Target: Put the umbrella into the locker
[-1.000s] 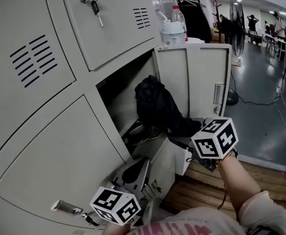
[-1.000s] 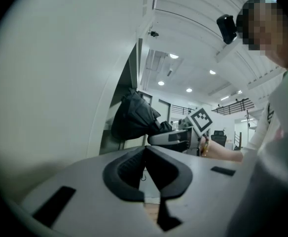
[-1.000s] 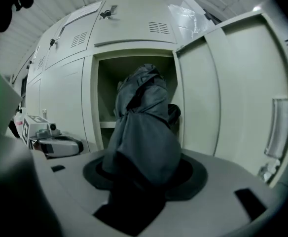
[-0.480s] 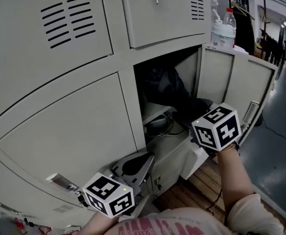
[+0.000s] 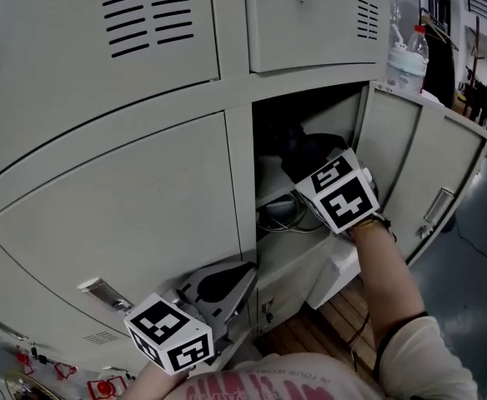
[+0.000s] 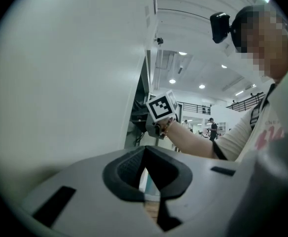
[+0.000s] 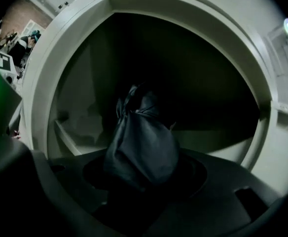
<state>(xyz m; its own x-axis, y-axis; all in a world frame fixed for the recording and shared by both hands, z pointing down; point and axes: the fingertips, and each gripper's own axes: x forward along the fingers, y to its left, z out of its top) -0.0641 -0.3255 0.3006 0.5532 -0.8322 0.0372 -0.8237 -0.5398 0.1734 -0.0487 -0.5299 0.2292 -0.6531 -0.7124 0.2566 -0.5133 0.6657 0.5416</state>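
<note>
The black folded umbrella (image 5: 308, 151) is a dark fabric bundle inside the open locker compartment (image 5: 270, 119). In the right gripper view the umbrella (image 7: 141, 147) fills the space between the jaws, tip pointing into the dark compartment. My right gripper (image 5: 314, 172) reaches into the opening, shut on the umbrella, its marker cube at the doorway. My left gripper (image 5: 245, 270) hangs low in front of the lower lockers, shut and empty. In the left gripper view the left gripper (image 6: 145, 151) points level along the locker front towards the right hand's cube (image 6: 161, 106).
The compartment's door (image 5: 427, 169) stands open to the right. A shelf with cables (image 5: 285, 213) lies low in the compartment. A water bottle (image 5: 410, 52) stands beyond the door. A latch handle (image 5: 102, 292) sticks out of the lower-left door; the wooden floor (image 5: 327, 332) is below.
My right gripper has risen and moved leftward and deeper into the locker opening with the umbrella, rolling as it went. The head view has swung leftward. The left gripper shifted only slightly.
</note>
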